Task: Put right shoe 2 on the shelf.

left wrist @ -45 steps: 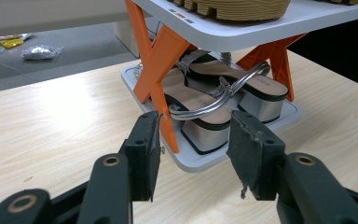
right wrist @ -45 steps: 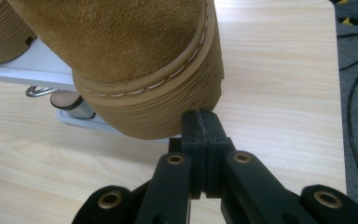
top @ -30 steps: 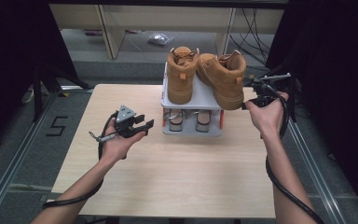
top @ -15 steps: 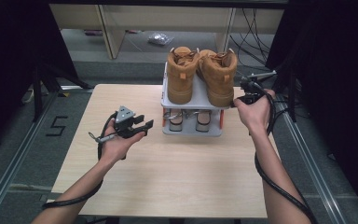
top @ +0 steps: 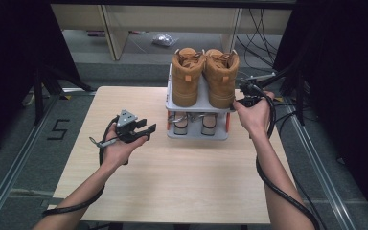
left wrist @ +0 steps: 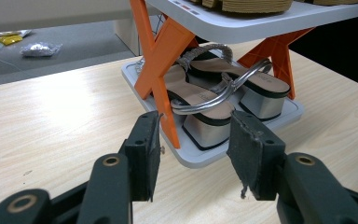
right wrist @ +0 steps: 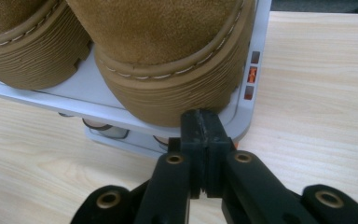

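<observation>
Since a second ago, the right boot has been swung from a slant to sit straight beside the left boot, and the right tool has been brought in against its near heel. Both boots are now lined up on the top shelf of the small rack at the far middle of the desk, toes pointing away. In the right gripper view the right tool's jaws are pressed together, nothing between them, their tip at the boot's sole, apparently used as a pusher to square the pair. The left tool is held idle at the left, jaws apart and empty, aimed at the sandals on the lower shelf. An orange cross-brace stands in front of the sandals, partly blocking that approach.
</observation>
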The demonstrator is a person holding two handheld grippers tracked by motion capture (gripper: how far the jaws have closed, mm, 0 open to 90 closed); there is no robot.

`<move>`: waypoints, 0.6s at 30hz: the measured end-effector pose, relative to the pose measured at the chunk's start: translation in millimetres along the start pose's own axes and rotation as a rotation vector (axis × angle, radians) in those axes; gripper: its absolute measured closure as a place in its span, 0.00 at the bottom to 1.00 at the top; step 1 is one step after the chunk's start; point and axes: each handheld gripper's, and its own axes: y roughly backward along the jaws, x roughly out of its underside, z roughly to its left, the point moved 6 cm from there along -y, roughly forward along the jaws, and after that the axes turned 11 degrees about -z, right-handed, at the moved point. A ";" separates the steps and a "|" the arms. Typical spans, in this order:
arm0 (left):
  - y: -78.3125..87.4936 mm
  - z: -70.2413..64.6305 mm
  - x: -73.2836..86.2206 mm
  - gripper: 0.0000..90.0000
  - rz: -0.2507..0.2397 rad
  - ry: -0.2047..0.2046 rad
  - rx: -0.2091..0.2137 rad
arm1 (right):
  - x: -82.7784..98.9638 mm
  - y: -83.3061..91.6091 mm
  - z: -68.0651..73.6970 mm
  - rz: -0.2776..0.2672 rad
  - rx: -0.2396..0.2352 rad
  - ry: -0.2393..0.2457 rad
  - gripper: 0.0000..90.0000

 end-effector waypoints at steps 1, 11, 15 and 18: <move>0.4 0.5 0.3 0.59 -0.001 0.001 -0.001 | 0.7 0.0 -1.5 -0.008 0.003 -0.004 0.97; 3.7 2.9 4.1 0.56 -0.013 -0.003 -0.003 | 10.4 9.3 -5.1 -0.089 0.017 0.019 0.80; 6.1 3.5 7.2 0.54 -0.014 -0.008 -0.001 | 16.6 12.9 -8.0 -0.160 -0.011 0.049 0.69; 9.0 5.8 10.6 0.53 -0.013 -0.008 -0.007 | 28.5 15.4 -12.5 -0.160 -0.011 0.028 0.65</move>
